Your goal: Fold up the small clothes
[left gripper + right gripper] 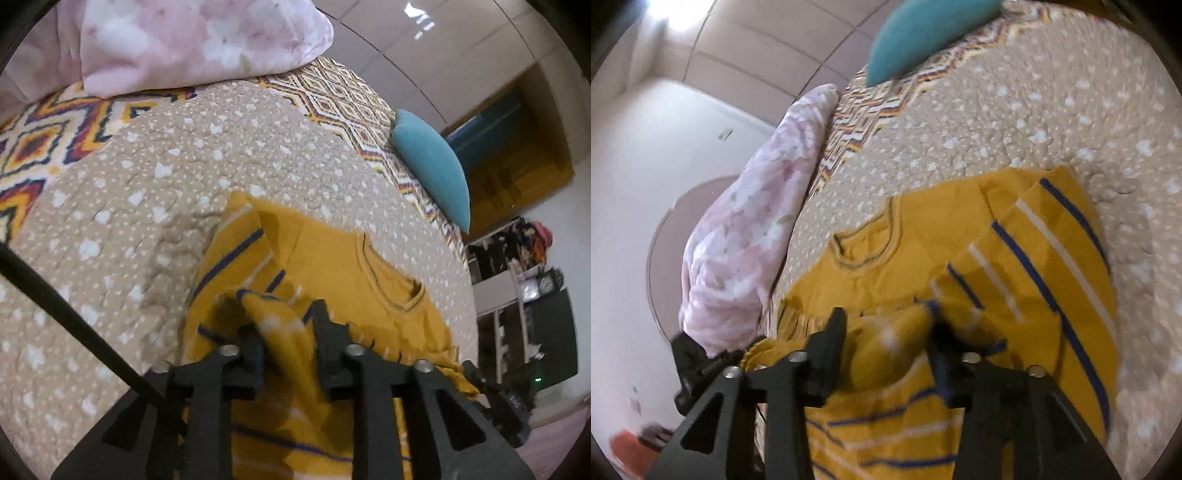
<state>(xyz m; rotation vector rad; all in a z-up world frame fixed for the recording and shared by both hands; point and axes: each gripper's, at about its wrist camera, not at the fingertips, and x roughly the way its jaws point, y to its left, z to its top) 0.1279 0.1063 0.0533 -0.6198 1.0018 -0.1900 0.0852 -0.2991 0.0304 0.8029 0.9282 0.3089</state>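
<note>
A mustard-yellow small shirt [332, 266] [1034, 258] with blue and white stripes lies on the beige speckled quilt [147, 184] [1052, 122], its hem side folded up toward the ribbed collar [399, 291] [864, 251]. In the left wrist view my left gripper [286, 325] hangs just over the shirt with its jaws apart. A bunched fold of striped cloth [280, 332] sits loosely between them. My right gripper [886, 328] also stands open over the other side of the fold. A hump of yellow cloth [897, 339] lies between its fingers, with a gap at the left finger [833, 332].
A pink floral duvet [192, 37] [738, 240] is heaped along one side of the bed and a teal pillow [432, 166] [923, 29] lies at another. A zigzag-patterned sheet [44, 136] shows under the quilt. Cluttered shelves [524, 277] stand beyond the bed edge.
</note>
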